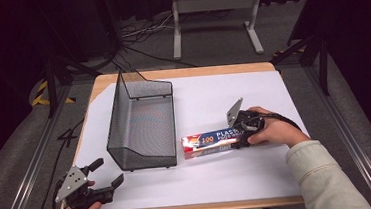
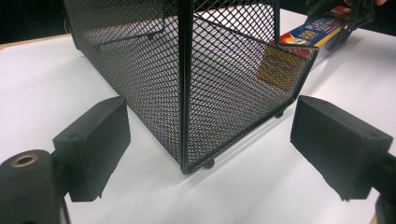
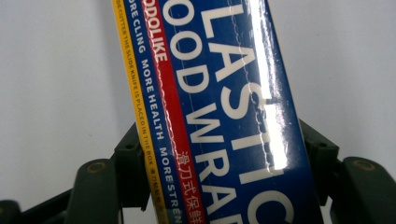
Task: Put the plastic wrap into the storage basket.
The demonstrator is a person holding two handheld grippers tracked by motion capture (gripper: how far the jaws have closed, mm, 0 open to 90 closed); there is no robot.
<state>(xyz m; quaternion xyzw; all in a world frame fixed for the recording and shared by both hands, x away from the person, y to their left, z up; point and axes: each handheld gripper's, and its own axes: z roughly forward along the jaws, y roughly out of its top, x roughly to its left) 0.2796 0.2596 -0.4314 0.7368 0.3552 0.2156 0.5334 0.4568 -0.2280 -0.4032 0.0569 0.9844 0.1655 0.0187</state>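
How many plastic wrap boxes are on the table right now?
1. The plastic wrap box lies on the white table, just right of the mesh basket, with the right gripper closed on its right end. The basket looks empty.

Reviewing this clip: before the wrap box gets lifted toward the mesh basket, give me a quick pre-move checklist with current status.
1. Right gripper jaws on both sides of the box: ok.
2. Grip firm enough to lift: cannot tell.
3. Basket upright, open top: ok.
4. Basket interior free of items: ok.
5. Left gripper open and apart from the basket, out of the path: ok.
6. Box lying flat on the table, beside the basket: ok.
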